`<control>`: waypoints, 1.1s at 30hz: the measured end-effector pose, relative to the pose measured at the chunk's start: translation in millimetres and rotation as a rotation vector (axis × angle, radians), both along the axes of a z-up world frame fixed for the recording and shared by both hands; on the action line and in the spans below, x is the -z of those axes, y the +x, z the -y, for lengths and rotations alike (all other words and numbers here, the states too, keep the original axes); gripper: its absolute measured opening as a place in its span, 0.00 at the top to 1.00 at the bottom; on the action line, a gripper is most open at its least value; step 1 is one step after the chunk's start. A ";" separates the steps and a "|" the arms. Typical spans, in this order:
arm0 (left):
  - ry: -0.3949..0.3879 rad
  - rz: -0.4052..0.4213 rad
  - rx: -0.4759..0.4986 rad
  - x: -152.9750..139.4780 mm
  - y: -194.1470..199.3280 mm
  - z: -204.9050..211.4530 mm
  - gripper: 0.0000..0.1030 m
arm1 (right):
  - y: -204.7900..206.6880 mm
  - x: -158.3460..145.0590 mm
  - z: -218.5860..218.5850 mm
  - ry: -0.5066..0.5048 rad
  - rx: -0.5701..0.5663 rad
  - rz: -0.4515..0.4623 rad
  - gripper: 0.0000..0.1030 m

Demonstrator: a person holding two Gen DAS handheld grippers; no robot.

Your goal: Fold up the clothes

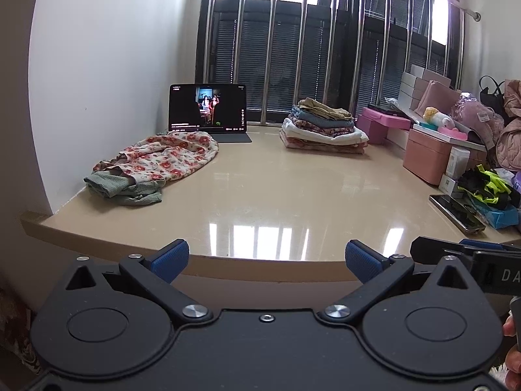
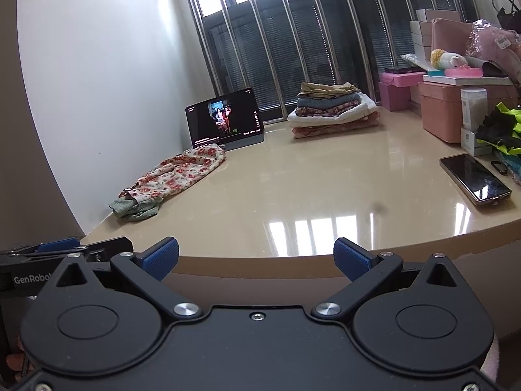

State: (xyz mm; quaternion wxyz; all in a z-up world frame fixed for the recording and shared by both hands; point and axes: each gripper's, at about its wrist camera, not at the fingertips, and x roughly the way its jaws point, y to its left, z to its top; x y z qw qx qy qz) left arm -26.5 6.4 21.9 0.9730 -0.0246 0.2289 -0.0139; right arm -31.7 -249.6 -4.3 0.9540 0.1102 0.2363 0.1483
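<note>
A crumpled floral garment (image 1: 162, 159) (image 2: 182, 172) lies at the left of the beige table, by the wall, with a green garment (image 1: 123, 189) (image 2: 136, 208) bunched at its near end. A stack of folded clothes (image 1: 322, 127) (image 2: 332, 110) sits at the back by the window. My left gripper (image 1: 267, 260) hovers open at the table's near edge, nothing between its blue pads. My right gripper (image 2: 257, 259) is also open and empty, beside the left one at the same edge. Both are well short of the garments.
A tablet (image 1: 208, 109) (image 2: 226, 122) playing video stands at the back left. A phone (image 1: 456, 213) (image 2: 473, 179) lies at the right. Pink boxes (image 1: 426, 156) (image 2: 439, 114), bags and a neon-yellow item (image 1: 485, 189) crowd the right side. The glossy table (image 1: 276, 202) edge runs just ahead of the fingers.
</note>
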 end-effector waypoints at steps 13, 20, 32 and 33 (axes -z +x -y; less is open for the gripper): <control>0.001 -0.021 -0.023 4.4 3.0 2.2 0.00 | 1.4 1.8 -4.9 -0.016 -0.003 -0.012 0.00; 0.012 -0.020 -0.033 5.2 4.6 2.5 0.00 | 2.6 0.9 -3.4 -0.023 0.009 -0.014 0.00; 0.027 -0.013 -0.052 6.5 2.8 -0.7 0.00 | 5.9 2.9 -9.4 -0.040 -0.004 -0.026 0.00; 0.025 -0.014 -0.052 6.7 3.2 -1.2 0.00 | 6.4 2.6 -9.6 -0.041 -0.004 -0.026 0.00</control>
